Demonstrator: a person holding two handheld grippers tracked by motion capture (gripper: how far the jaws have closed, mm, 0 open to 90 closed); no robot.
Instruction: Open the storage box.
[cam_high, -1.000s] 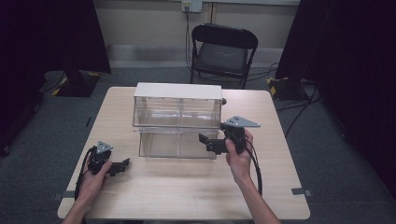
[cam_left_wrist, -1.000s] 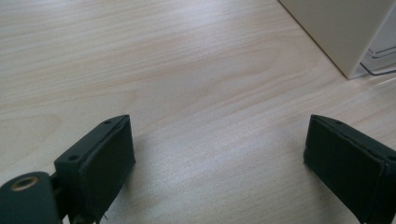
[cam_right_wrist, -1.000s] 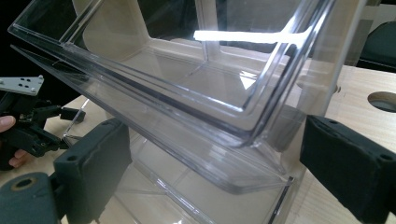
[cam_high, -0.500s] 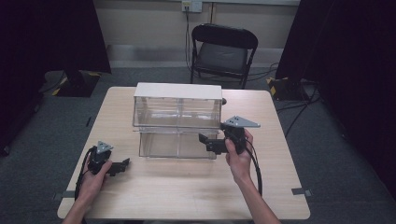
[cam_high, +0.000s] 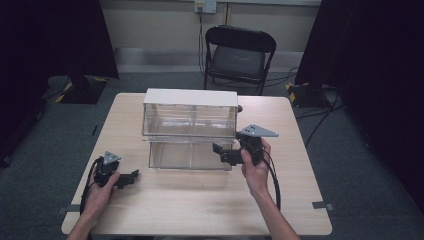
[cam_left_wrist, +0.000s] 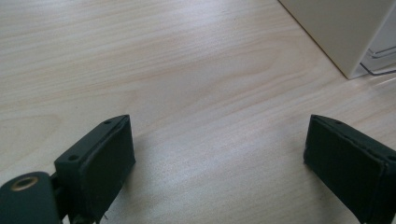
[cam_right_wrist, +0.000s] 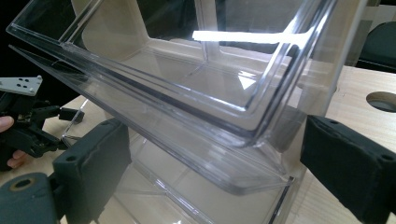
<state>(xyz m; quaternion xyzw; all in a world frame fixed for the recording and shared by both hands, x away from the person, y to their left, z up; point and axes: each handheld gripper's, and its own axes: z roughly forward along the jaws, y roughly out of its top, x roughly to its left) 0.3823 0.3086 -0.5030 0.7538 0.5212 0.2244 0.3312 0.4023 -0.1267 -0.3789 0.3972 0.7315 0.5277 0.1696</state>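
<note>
Jaws, right: my right gripper (cam_high: 223, 153) is spread wide, nothing clamped, at the lower right corner of the clear plastic two-tier drawer cabinet (cam_high: 190, 131) in mid-frame of the high view.
Jaws, left: my left gripper (cam_high: 131, 176) is also parted and empty, low at lower left on the pale wooden tabletop (cam_high: 200, 205), well apart from the cabinet.
Cabinet: white-topped, standing upright at the centre of the tabletop.
Right gripper view: transparent drawer (cam_right_wrist: 187, 116) between my two black pads.
</note>
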